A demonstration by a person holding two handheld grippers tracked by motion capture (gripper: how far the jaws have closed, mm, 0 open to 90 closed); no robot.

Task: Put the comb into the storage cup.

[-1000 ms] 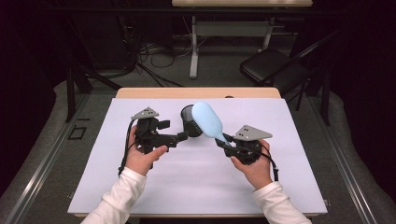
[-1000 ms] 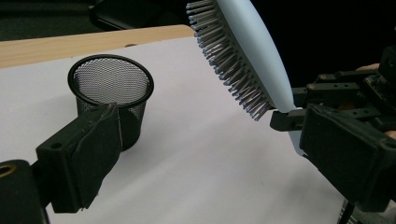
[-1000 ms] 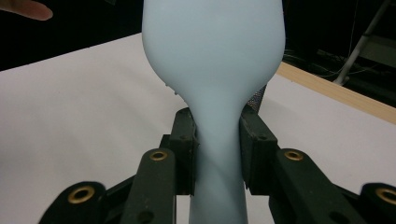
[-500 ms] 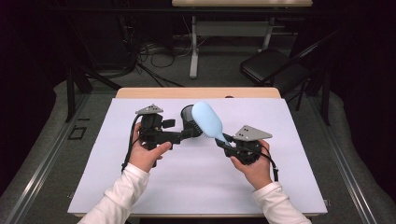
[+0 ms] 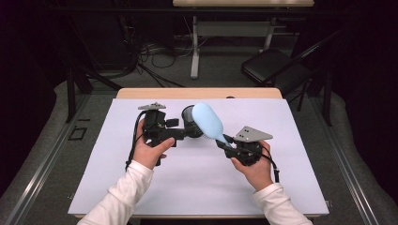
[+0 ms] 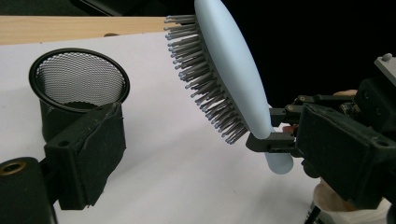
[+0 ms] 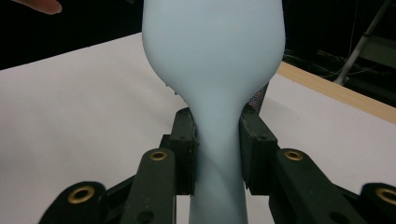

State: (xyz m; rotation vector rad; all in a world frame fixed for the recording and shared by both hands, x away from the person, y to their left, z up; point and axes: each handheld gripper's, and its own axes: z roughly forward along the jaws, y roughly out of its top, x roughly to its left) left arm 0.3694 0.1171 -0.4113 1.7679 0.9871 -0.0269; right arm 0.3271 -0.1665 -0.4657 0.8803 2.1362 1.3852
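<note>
Left gripper (image 5: 187, 132) clamped, right gripper (image 5: 224, 142) clamped

Overhead light bright on white table sheet (image 5: 197, 187); surroundings dark. Soft shadows beneath jaws. Hairbrush (image 7: 212, 60) between jaws pale, slightly overexposed, soft-focused. High view sharp; mild softness nearest jaw bases.

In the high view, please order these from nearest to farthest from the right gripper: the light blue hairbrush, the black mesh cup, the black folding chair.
1. Light blue plastic hairbrush: clamped in the right gripper.
2. Black mesh cup: on the table, behind the brush head, at the left gripper.
3. Black folding chair: on the floor beyond the table.
</note>
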